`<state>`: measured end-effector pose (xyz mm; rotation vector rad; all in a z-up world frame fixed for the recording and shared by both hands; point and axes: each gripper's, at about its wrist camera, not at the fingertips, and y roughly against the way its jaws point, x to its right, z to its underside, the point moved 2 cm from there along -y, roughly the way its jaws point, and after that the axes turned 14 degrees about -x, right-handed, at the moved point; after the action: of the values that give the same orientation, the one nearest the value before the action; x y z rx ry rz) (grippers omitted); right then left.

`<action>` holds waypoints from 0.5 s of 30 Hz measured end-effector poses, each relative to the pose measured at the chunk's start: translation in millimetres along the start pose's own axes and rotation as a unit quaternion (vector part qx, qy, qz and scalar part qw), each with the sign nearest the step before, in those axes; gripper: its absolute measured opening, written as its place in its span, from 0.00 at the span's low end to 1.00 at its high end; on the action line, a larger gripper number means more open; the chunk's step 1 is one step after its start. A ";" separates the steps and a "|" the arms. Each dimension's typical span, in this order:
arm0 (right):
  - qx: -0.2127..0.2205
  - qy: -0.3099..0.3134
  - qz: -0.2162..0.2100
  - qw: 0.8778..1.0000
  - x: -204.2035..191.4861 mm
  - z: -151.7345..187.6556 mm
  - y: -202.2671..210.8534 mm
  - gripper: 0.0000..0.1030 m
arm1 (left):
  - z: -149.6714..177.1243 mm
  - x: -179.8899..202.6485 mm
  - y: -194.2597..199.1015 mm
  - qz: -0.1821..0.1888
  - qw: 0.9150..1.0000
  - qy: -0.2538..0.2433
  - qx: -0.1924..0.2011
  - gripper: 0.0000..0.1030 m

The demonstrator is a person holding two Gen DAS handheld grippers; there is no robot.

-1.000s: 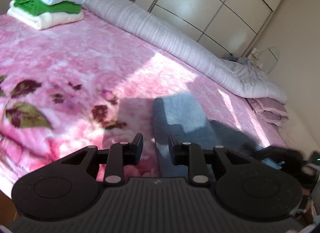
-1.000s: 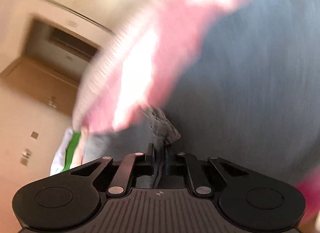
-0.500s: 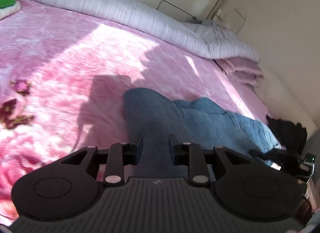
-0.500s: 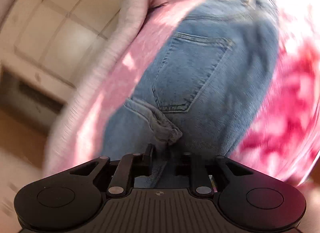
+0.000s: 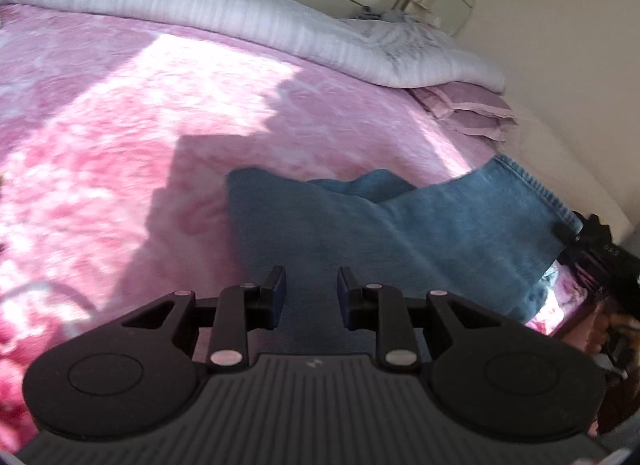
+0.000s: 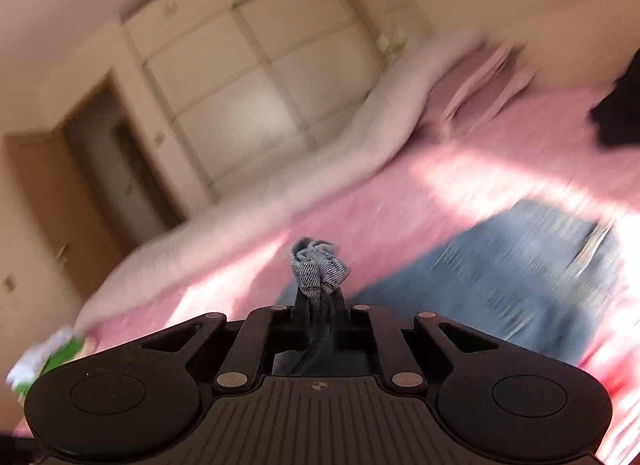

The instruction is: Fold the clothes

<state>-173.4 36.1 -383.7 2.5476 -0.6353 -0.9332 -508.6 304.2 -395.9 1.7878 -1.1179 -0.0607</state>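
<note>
A pair of blue jeans (image 5: pixel 400 225) lies on the pink floral blanket (image 5: pixel 160 113) of the bed, partly folded over itself. My left gripper (image 5: pixel 311 285) is open and empty, hovering just over the near part of the jeans. My right gripper (image 6: pixel 320 301) is shut on a bunched edge of the jeans (image 6: pixel 318 269), which sticks up between its fingers; the rest of the jeans (image 6: pixel 520 265) trails off blurred to the right. In the left wrist view the right gripper (image 5: pixel 576 237) holds the lifted hem at the far right.
A rolled white quilt (image 5: pixel 240 5) lies along the far side of the bed, with pink pillows (image 5: pixel 472 109) at its right end. A stack of folded clothes (image 6: pixel 48 357) sits at the left. Wardrobe doors (image 6: pixel 260 77) stand behind.
My right gripper has swung up and away with the jeans edge, its view turning from the denim to the room. My left gripper has moved right over the jeans and stayed open.
</note>
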 end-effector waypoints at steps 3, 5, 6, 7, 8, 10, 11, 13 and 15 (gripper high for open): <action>-0.020 -0.074 0.065 0.995 58.7 -3.7 -8.2 0.07 | -3.4 12.3 -12.8 0.010 1.000 -0.013 -0.011 0.22; -0.046 -0.128 0.107 0.985 100.6 -1.7 -18.4 0.07 | -4.2 20.5 -21.9 0.006 0.999 -0.026 -0.021 0.22; -0.045 -0.134 0.099 0.985 105.3 -2.0 -17.5 0.07 | -4.1 23.3 -24.1 0.008 0.999 -0.029 -0.023 0.22; -0.042 -0.137 0.088 0.986 107.9 -2.4 -15.9 0.07 | -4.1 25.8 -25.5 0.010 0.999 -0.031 -0.025 0.22; -0.039 -0.140 0.076 0.986 110.6 -2.8 -14.3 0.07 | -4.1 28.2 -26.9 0.011 0.999 -0.034 -0.027 0.22; -0.009 -0.097 0.066 0.993 96.3 -11.4 -3.1 0.07 | -4.7 31.9 -28.8 0.011 0.999 -0.036 -0.028 0.22; 0.007 -0.081 0.064 0.995 90.9 -17.2 1.6 0.07 | -5.0 33.6 -29.6 0.010 0.999 -0.037 -0.027 0.22; 0.042 -0.050 0.062 0.996 80.8 -29.0 11.0 0.07 | -6.0 35.8 -33.0 0.010 0.999 -0.038 -0.030 0.22; 0.029 -0.075 0.079 0.994 98.1 -29.9 6.6 0.07 | -5.2 38.5 -37.7 0.012 0.999 -0.038 -0.033 0.22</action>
<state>-88.3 -15.4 -409.5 2.4493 -0.9065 -1.0709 -459.2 284.1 -405.5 1.7247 -1.1765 -0.1506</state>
